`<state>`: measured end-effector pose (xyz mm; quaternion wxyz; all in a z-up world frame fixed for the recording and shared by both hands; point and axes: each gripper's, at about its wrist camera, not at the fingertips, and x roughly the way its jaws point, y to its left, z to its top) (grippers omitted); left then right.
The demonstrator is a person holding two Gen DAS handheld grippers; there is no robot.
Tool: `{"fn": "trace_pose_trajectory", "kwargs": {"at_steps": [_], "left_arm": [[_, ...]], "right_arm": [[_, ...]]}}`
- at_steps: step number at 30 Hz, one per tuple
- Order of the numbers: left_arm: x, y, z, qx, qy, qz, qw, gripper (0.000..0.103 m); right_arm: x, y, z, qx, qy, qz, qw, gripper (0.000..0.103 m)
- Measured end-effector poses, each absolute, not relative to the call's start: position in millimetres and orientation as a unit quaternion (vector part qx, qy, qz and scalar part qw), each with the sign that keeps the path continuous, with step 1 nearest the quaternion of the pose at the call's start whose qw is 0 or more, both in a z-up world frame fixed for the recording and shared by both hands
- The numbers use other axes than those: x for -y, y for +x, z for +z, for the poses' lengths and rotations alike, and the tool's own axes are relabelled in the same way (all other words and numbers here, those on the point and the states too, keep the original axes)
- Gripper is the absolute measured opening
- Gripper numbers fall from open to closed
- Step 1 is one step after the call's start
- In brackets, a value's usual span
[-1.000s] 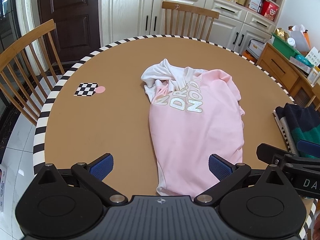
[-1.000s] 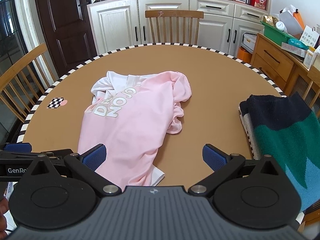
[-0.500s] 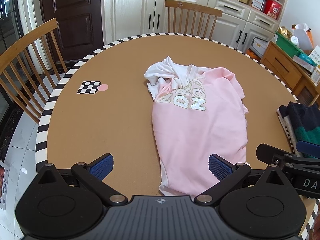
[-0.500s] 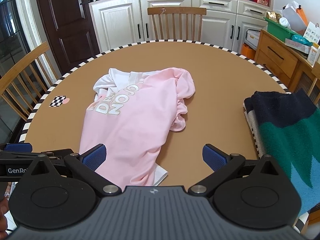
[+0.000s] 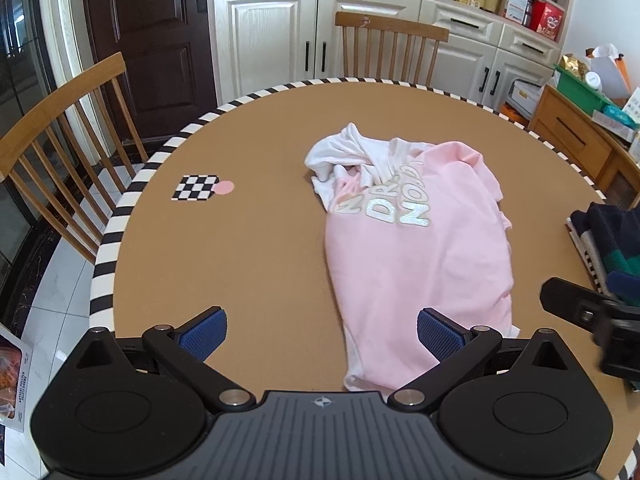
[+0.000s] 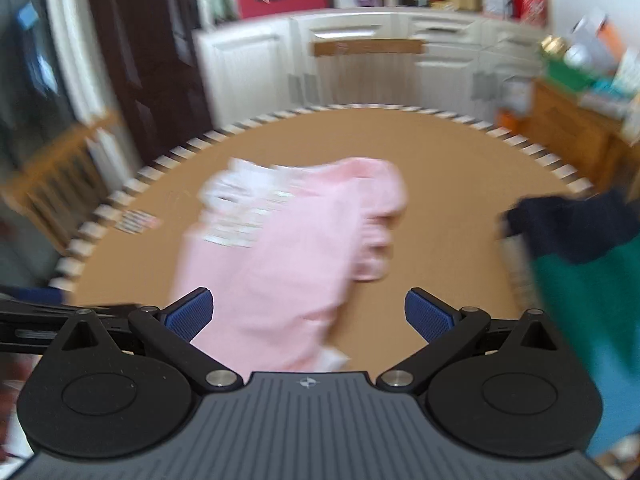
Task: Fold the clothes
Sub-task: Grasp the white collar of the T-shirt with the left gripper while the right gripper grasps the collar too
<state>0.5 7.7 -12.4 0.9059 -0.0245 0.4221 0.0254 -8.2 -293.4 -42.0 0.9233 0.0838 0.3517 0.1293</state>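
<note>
A pink shirt [image 5: 416, 256] with white sleeves and silver lettering lies crumpled on the round brown table [image 5: 248, 248]. Its hem points at me. My left gripper [image 5: 320, 334] is open and empty, above the table's near edge, with the shirt's hem by its right finger. My right gripper [image 6: 308, 314] is open and empty too, above the hem of the shirt [image 6: 288, 248]. The right wrist view is blurred by motion. The right gripper's body shows at the right edge of the left wrist view.
A folded dark blue and green knit [image 5: 612, 240] lies at the table's right edge; it also shows in the right wrist view [image 6: 580, 264]. A checkerboard marker [image 5: 196, 188] is on the left. Wooden chairs [image 5: 60, 136] stand around the table. White cabinets stand behind.
Both grippers have pulled back and risen a little, so the table looks farther off. The right one is moving fast now. The shirt has not moved.
</note>
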Motion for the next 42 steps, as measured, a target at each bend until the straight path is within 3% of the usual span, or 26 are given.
{"fn": "trace_pose_trajectory", "kwargs": {"at_steps": [2, 3, 4, 5, 6, 8, 10, 11, 14, 15, 16, 17, 18, 19, 21, 24, 25, 26, 27, 30, 37, 39, 42], "left_arm": [[-15.7, 5.5, -15.6, -0.418, -0.032, 0.012, 0.908, 0.099], [-19.9, 11.2, -18.4, -0.421, -0.039, 0.004, 0.906, 0.094], [-24.1, 19.3, -21.8, -0.427, -0.049, -0.006, 0.903, 0.079], [-28.2, 29.6, -25.8, -0.436, -0.06, -0.016, 0.898, 0.058], [-32.0, 41.1, -30.6, -0.446, -0.071, -0.027, 0.892, 0.049], [-38.6, 66.7, -39.7, -0.461, -0.093, -0.048, 0.881, 0.031], [-43.3, 93.7, -44.8, -0.465, -0.114, -0.07, 0.875, 0.013], [-44.3, 106.9, -44.5, -0.458, -0.116, -0.083, 0.877, 0.013], [-43.5, 145.0, -44.3, -0.434, -0.087, -0.106, 0.89, 0.013], [-44.0, 158.2, -47.0, -0.434, -0.082, -0.11, 0.891, 0.017], [-45.0, 169.7, -51.2, -0.436, -0.084, -0.115, 0.888, 0.033], [-45.8, 180.5, -55.9, -0.44, -0.088, -0.12, 0.886, 0.05], [-46.3, 189.1, -61.6, -0.446, -0.092, -0.122, 0.882, 0.053], [-46.4, 195.1, -67.1, -0.453, -0.096, -0.126, 0.877, 0.053], [-45.8, 202.4, -78.7, -0.47, -0.104, -0.143, 0.865, 0.053], [-40.4, 198.7, -88.5, -0.456, -0.093, -0.165, 0.869, 0.046], [-37.7, 198.6, -92.4, -0.454, -0.084, -0.17, 0.871, 0.03], [-35.8, 197.6, -95.1, -0.452, -0.079, -0.174, 0.871, 0.012], [-35.2, 196.2, -97.1, -0.451, -0.076, -0.177, 0.872, 0.012], [-48.0, 190.7, -91.8, -0.442, -0.079, -0.169, 0.877, 0.01], [-99.8, 172.0, -61.1, -0.419, -0.112, -0.114, 0.894, 0.012], [-103.3, 162.0, -55.3, -0.418, -0.115, -0.11, 0.895, 0.016], [-91.9, 141.4, -49.3, -0.417, -0.11, -0.118, 0.895, 0.036]], "right_arm": [[295.3, -6.9, -47.6, -0.353, 0.107, 0.145, 0.918, 0.099], [293.0, -5.9, -50.3, -0.353, 0.104, 0.143, 0.919, 0.09], [290.5, -4.8, -52.8, -0.353, 0.1, 0.14, 0.92, 0.083], [287.4, -3.9, -54.8, -0.351, 0.095, 0.134, 0.922, 0.066], [284.4, -1.9, -56.9, -0.35, 0.091, 0.129, 0.923, 0.05], [279.1, 6.8, -61.5, -0.35, 0.092, 0.124, 0.924, 0.039], [272.8, 25.0, -64.0, -0.357, 0.085, 0.114, 0.923, 0.021], [270.4, 36.2, -64.2, -0.359, 0.084, 0.11, 0.923, 0.015], [265.9, 80.0, -58.7, -0.352, 0.095, 0.119, 0.923, 0.016], [262.1, 98.3, -56.9, -0.353, 0.087, 0.117, 0.924, 0.016], [257.0, 116.3, -55.4, -0.351, 0.073, 0.112, 0.927, 0.017], [251.3, 134.9, -54.9, -0.35, 0.053, 0.101, 0.93, 0.021], [246.1, 153.5, -55.0, -0.351, 0.036, 0.091, 0.931, 0.024], [242.3, 172.2, -57.3, -0.36, 0.028, 0.084, 0.929, 0.03], [234.1, 208.7, -66.7, -0.392, 0.025, 0.083, 0.916, 0.053], [220.5, 247.4, -85.1, -0.437, 0.018, 0.078, 0.896, 0.062], [215.0, 256.7, -92.3, -0.451, 0.014, 0.076, 0.889, 0.061], [210.1, 265.2, -100.4, -0.468, 0.012, 0.077, 0.88, 0.049], [208.2, 270.3, -108.4, -0.484, 0.016, 0.08, 0.871, 0.011], [220.6, 270.5, -105.7, -0.49, 0.06, 0.079, 0.866, 0.007], [310.8, 192.2, 3.9, -0.359, 0.088, 0.063, 0.927, 0.005], [338.4, 165.3, 21.9, -0.341, 0.087, 0.054, 0.934, 0.005], [376.7, 129.1, 27.2, -0.339, 0.083, 0.023, 0.937, 0.005]]}}
